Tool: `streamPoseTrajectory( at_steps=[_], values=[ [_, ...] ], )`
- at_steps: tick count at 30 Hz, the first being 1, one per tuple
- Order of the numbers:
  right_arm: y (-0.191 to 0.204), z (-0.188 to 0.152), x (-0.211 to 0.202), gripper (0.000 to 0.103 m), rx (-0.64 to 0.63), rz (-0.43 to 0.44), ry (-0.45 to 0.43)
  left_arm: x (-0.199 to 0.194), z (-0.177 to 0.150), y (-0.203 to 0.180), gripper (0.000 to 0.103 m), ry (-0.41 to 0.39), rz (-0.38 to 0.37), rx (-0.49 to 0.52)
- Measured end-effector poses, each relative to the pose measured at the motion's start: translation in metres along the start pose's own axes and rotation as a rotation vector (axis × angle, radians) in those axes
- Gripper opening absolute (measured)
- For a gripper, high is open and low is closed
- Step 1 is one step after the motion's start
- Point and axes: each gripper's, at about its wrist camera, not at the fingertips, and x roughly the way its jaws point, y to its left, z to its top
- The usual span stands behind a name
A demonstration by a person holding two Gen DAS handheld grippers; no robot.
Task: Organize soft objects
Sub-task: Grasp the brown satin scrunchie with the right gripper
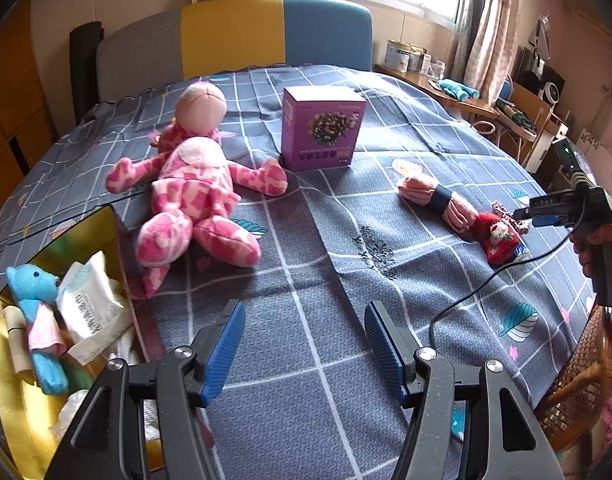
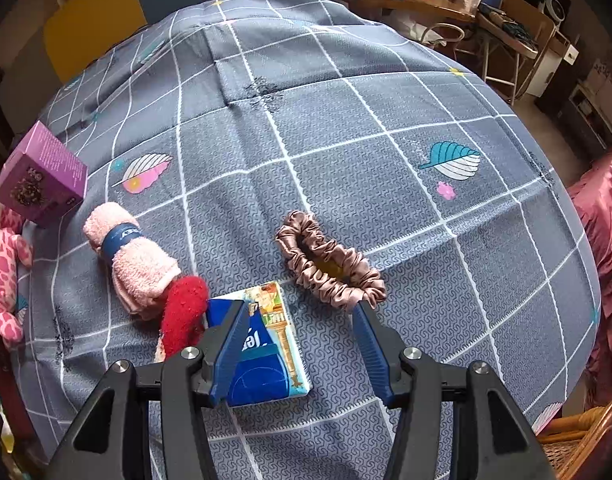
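Both claws are wide open and hold nothing. The right claw (image 2: 298, 344) hangs over one blue tissue pack (image 2: 266, 344); its writing is half hidden. One scrunchie (image 2: 329, 264) and one pink towel roll (image 2: 130, 256) lie near the bed's (image 2: 385, 120) front edge. The left claw (image 1: 304, 344) faces one pink doll (image 1: 190, 184) and one purple box (image 1: 319, 128).

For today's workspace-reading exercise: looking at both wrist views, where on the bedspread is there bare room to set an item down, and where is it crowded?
Bare room: the wide stretch between the pink plush toy and the rolled pink towel, and beyond the scrunchie. Crowded: towel, red plush, tissue pack and scrunchie cluster together, and the yellow bin is stuffed.
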Motion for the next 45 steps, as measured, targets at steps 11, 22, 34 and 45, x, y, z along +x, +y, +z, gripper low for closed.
streamPoseTrajectory(
  at_steps=[11, 22, 34, 45],
  values=[
    [-0.006, 0.030, 0.025, 0.054, -0.019, -0.074, 0.018, 0.012, 0.008, -0.018, 0.063, 0.023, -0.036, 0.021],
    [-0.002, 0.034, 0.052, 0.029, -0.056, -0.049, 0.047, 0.033, 0.034, -0.043, 0.063, 0.043, -0.087, 0.041],
    [-0.013, 0.031, 0.047, 0.020, -0.003, -0.068, 0.040, 0.071, 0.074, -0.107, 0.059, 0.128, -0.292, 0.031],
    [-0.020, 0.033, 0.057, 0.024, 0.025, -0.014, 0.083, 0.127, 0.099, -0.185, 0.063, 0.226, -0.420, 0.086]
  ],
)
